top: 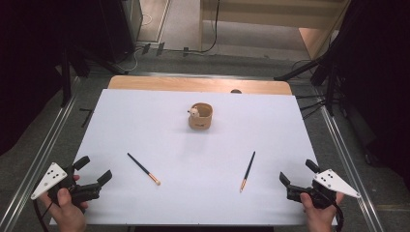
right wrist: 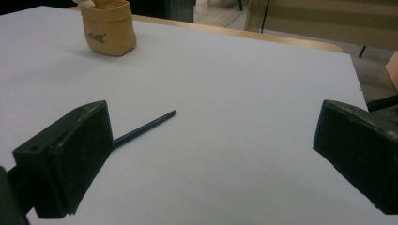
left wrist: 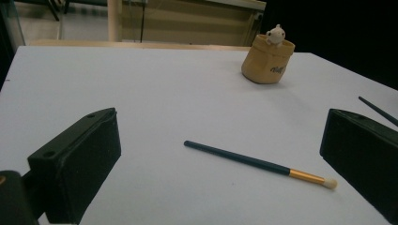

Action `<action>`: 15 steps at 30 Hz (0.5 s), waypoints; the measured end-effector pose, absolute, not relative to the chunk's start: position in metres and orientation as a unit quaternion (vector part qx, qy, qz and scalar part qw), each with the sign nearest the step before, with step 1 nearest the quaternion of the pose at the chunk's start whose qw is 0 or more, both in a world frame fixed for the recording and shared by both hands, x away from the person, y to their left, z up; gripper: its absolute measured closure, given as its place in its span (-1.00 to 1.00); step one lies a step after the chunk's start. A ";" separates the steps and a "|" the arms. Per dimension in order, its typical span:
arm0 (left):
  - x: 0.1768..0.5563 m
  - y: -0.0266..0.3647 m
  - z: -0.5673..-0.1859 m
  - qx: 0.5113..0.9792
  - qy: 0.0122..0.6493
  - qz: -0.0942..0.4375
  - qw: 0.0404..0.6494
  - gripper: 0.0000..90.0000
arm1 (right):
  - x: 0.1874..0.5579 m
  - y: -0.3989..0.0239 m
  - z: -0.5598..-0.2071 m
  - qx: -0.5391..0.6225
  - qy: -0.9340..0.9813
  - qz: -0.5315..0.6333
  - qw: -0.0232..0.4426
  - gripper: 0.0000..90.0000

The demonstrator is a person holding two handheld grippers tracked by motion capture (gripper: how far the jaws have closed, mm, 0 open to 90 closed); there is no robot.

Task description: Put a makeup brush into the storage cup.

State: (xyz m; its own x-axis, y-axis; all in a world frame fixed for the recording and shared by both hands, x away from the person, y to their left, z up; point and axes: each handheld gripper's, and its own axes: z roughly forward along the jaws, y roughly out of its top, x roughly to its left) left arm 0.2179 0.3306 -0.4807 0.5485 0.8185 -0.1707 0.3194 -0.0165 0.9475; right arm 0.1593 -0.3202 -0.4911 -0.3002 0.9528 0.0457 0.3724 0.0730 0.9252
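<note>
On the white table sheet, both the left gripper and right gripper gape empty, near two thin brushes, the left brush and the right brush, likely light, stiff and prone to roll, so best pinched mid-handle.

From my remote seat I see a white sheet covering a wooden table, metal rails along both sides, grey floor with cables beyond, black curtains flanking, and a pale wooden bench at the back.

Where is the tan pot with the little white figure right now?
In the high view the tan pot stands upright near the middle of the white sheet, toward the far edge, beyond both brushes, the left brush and the right brush.
</note>
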 end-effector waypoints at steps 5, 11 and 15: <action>0.221 0.326 -0.481 0.678 0.417 0.218 0.564 -1.00 | 0.159 -0.316 -0.489 0.499 0.661 0.467 0.309 -1.00; 0.219 0.324 -0.480 0.679 0.413 0.219 0.566 -1.00 | 0.160 -0.310 -0.484 0.496 0.665 0.469 0.304 -1.00; 0.218 0.324 -0.479 0.681 0.412 0.219 0.565 -1.00 | 0.166 -0.299 -0.480 0.491 0.673 0.477 0.281 -0.89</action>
